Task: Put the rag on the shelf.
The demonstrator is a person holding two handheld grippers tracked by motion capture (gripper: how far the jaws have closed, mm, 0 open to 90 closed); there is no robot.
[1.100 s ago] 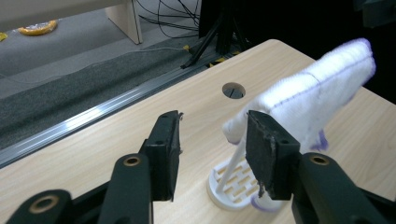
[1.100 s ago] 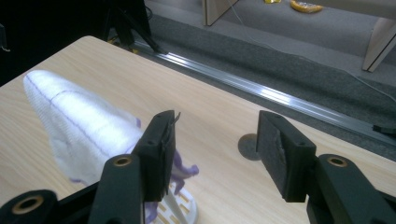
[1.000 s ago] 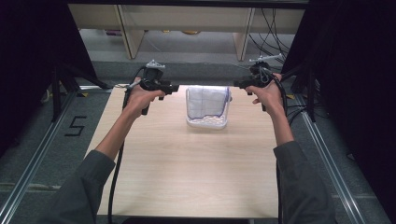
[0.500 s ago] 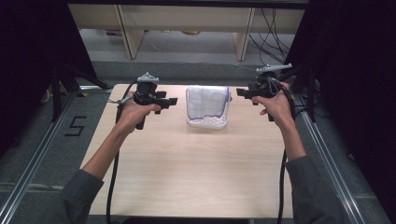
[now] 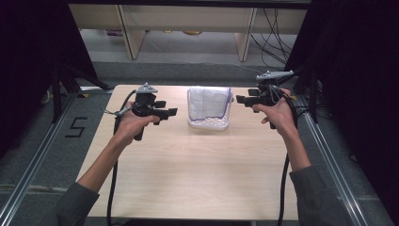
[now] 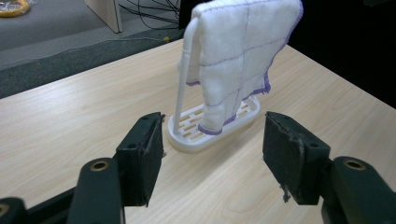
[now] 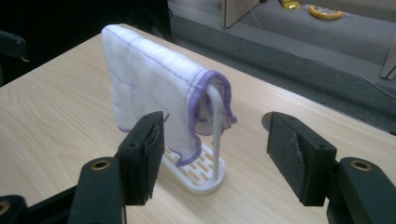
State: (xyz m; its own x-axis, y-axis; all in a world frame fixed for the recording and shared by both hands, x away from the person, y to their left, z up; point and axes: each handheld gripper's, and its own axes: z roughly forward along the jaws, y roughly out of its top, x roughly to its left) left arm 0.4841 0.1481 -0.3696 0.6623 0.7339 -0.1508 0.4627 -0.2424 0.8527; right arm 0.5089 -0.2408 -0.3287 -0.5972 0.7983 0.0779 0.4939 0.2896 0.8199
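A white cloth (image 5: pixel 209 100) with purple stitching and trim hangs over a white plastic rack (image 5: pixel 208 124) with a slotted base, at the far middle of the wooden table (image 5: pixel 197 174). My left gripper (image 5: pixel 165 108) hovers a short way left of the rack, pointing at it, apart from it. In the left gripper view the cloth (image 6: pixel 243 56) and rack base (image 6: pixel 196 135) lie beyond the left gripper (image 6: pixel 212 154). My right gripper (image 5: pixel 242 98) hovers right of the rack, and its own view shows the right gripper (image 7: pixel 217 154) facing the cloth (image 7: pixel 154 79). Both grippers' jaws have just been opening, with nothing between them.
Beyond the table's far edge are grey floor, wooden shelf legs (image 5: pixel 128 33) and loose cables (image 5: pixel 275 28). Metal rails (image 5: pixel 329 155) run along both table sides. A "5" mark (image 5: pixel 75 127) is on the floor at left. Cables trail from both grippers toward the person.
Both grippers have drawn back from the rack's sides, outward and toward the person, the left one sinking a little. Their jaws stand wider than before. The cloth and rack stayed put.
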